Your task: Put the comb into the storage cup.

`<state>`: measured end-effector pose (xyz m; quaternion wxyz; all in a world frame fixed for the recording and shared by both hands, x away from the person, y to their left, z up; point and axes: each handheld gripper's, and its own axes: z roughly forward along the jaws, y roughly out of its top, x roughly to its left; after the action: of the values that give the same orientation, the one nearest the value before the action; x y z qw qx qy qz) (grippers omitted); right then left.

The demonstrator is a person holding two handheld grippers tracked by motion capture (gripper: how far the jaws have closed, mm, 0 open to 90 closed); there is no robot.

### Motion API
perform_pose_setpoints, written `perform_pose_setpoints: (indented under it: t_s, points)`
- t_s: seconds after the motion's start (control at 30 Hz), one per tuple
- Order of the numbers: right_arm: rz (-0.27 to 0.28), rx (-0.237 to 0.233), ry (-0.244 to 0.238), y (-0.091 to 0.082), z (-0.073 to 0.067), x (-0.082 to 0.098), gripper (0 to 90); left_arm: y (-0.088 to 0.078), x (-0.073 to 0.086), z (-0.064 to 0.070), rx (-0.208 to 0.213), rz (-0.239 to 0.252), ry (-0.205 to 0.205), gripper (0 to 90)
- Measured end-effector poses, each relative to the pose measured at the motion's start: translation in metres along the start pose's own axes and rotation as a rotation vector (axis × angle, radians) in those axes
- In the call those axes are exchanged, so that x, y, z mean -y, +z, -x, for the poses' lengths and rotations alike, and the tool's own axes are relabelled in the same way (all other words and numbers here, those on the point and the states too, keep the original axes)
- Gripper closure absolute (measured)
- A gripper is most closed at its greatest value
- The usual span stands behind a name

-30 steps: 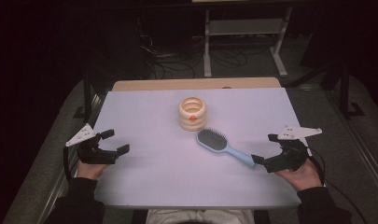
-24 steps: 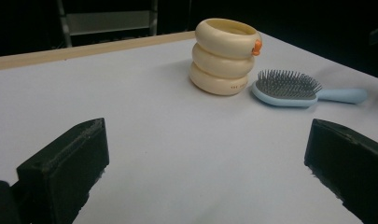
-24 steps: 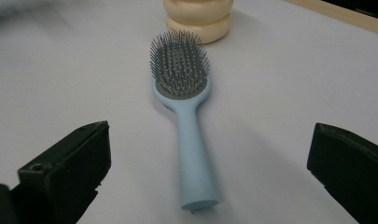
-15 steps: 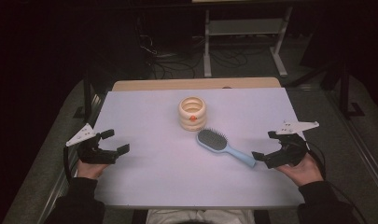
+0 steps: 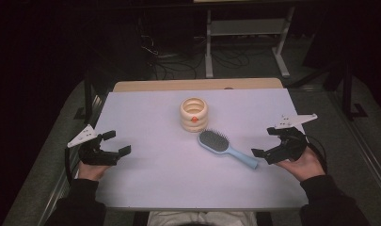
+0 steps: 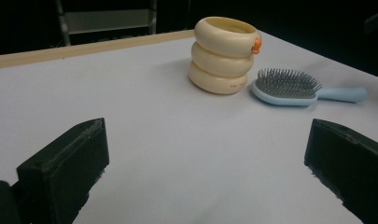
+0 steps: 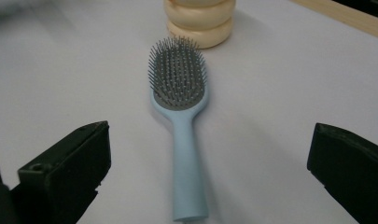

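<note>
Table: pale lavender-white top, with a strip of bare wood along the far edge.

Holder: cream, built like three stacked rings, open at the top, with a small orange spot on its near side. It stands upright at the table's middle, toward the far edge. The left gripper view shows it beyond the jaws, with the orange spot at its upper right rim.

Brush: light blue body, dark grey bristles facing up. It lies flat just in front and to the right of the holder. The head is near the holder's base; whether they touch cannot be told. The handle runs diagonally toward the near right. In the right gripper view the brush lies lengthwise between the two jaws, its handle end nearest the camera and its head toward the holder.

Left gripper: black, held in the left hand at the table's left edge. Jaws spread wide, nothing between them, pointing toward the table's middle, well apart from both objects.

Right gripper: black, held in the right hand at the table's right side. Jaws spread wide, grasping nothing, with the near jaw tip just beside the end of the brush handle. Contact cannot be told.

Dark sleeves enter from the near edge.
</note>
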<state>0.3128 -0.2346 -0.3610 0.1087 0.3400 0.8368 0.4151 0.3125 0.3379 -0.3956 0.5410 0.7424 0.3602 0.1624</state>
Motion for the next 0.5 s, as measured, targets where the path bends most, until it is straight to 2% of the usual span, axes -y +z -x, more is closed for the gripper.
perform_pose_setpoints:
  t_s: [0.5]
  points:
    - [-0.008,-0.028,-0.019,0.015,0.001,-0.019,0.0,0.0,0.0,0.001,0.0,0.007,-0.008,0.0]
